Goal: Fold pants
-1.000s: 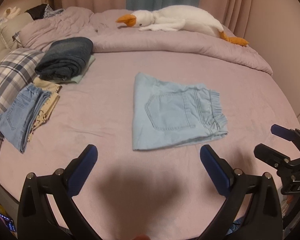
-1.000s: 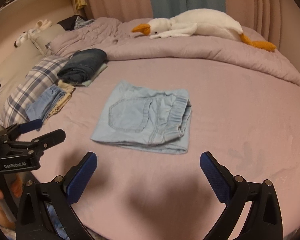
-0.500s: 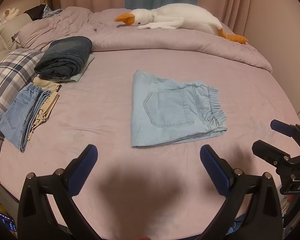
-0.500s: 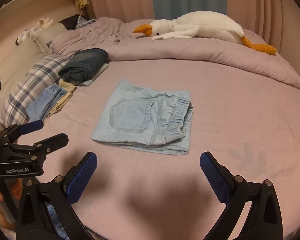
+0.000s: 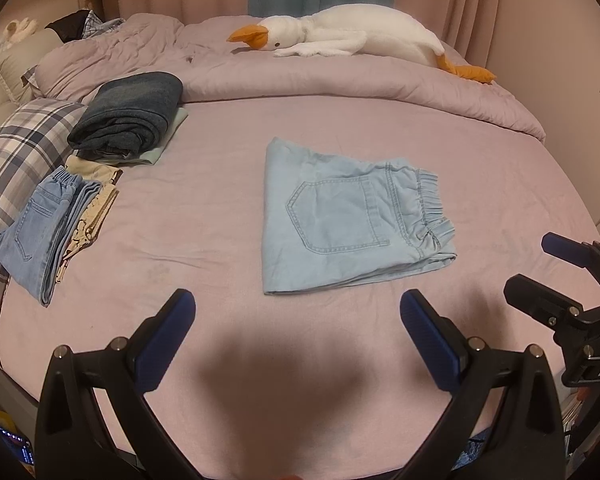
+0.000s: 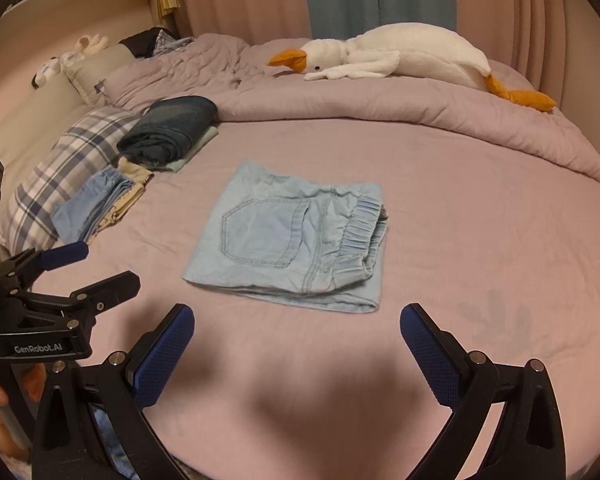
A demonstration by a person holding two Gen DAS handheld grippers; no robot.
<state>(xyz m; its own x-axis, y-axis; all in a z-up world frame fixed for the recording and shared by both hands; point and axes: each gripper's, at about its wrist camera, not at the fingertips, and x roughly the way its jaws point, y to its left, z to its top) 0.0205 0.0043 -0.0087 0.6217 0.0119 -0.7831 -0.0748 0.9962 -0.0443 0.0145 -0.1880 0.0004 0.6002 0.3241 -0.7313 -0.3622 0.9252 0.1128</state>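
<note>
1. The light blue pants point(image 5: 348, 216) lie folded into a small flat square in the middle of the pink bed point(image 5: 204, 216). The pocket faces up, and the stretchy waist is at 3 o'clock.
2. The left gripper point(image 5: 296, 336) hangs over the near edge of the bed, at 6 o'clock from the pants. Its blue fingers point(image 5: 164, 340) are spread wide and hold nothing.
3. The right gripper point(image 6: 296, 344) is also at 6 o'clock from the pants. Its fingers are wide apart and empty too.
4. Not much has changed in the last second. Both grippers have only drifted a tiny bit, and the pants have not moved.
5. I think this means the folding is finished. The hands seem to be backing off and resting.
6. At 9 o'clock from the pants sit other folded clothes point(image 5: 48, 228) on a checked pillow point(image 5: 12, 160), with a dark rolled pair of jeans point(image 5: 128, 120) at 10 o'clock.
7. A toy goose point(image 5: 352, 36) lies far off at 12 o'clock.
8. The next job may be moving the pants to that pile.
</note>
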